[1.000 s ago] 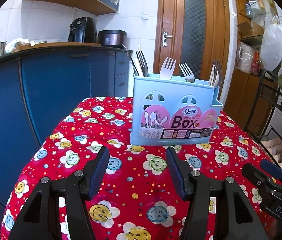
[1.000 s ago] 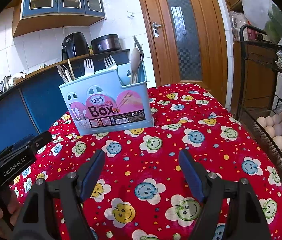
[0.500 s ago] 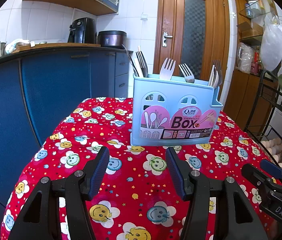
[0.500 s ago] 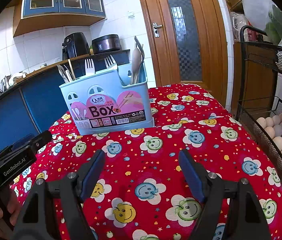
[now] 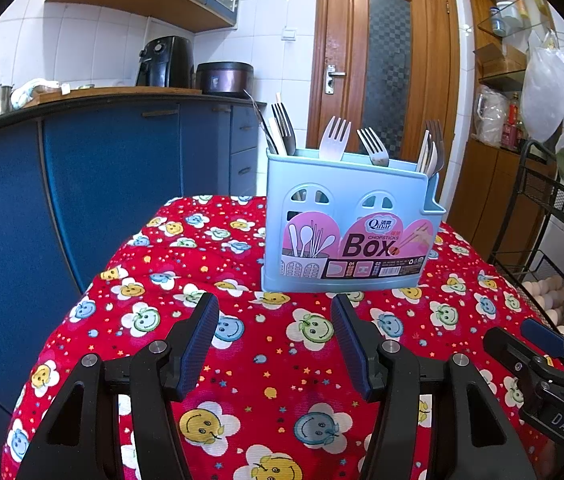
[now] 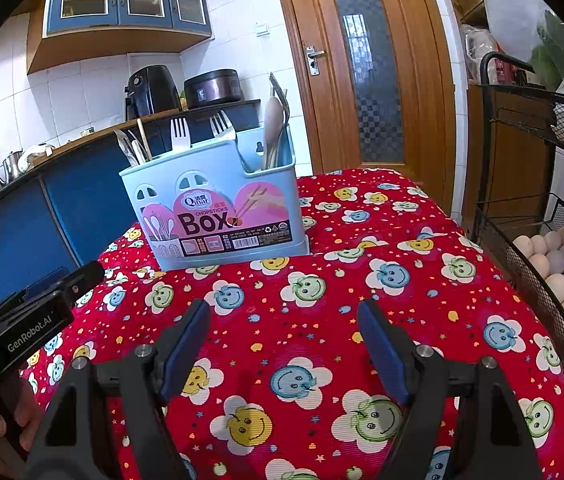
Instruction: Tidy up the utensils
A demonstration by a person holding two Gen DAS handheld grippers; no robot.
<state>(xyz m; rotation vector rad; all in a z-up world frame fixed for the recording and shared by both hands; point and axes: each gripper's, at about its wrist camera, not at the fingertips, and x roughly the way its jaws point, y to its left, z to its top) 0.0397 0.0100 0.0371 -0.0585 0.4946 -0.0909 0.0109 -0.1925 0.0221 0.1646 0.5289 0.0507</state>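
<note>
Nearest, the left gripper (image 5: 274, 320) and the right gripper (image 6: 282, 326) hover low over the red cloth (image 5: 242, 360), side by side. Each has its jaws apart with nothing between them; neither touches any utensil.

Beyond them, at mid-table, stands the blue box (image 5: 346, 224), upright, well apart from both grippers. No utensil lies loose on the visible cloth; all that can be seen stand in the box.

Count, as far as visible:
- Box: one, with at least three compartments.
- Forks (image 5: 334, 138): two in the middle section, plus one in the left section.
- Left section (image 6: 134, 146): also a chopstick and other handles; exact number cannot be told.
- Right section: a spoon (image 6: 272, 128) with more pieces behind it, number unclear.

Step in hand, as judged: either start or finish, both tools idle. The next move calls for one gripper to advance to the box, close on a single handle and lift it straight up without tipping the box.
</note>
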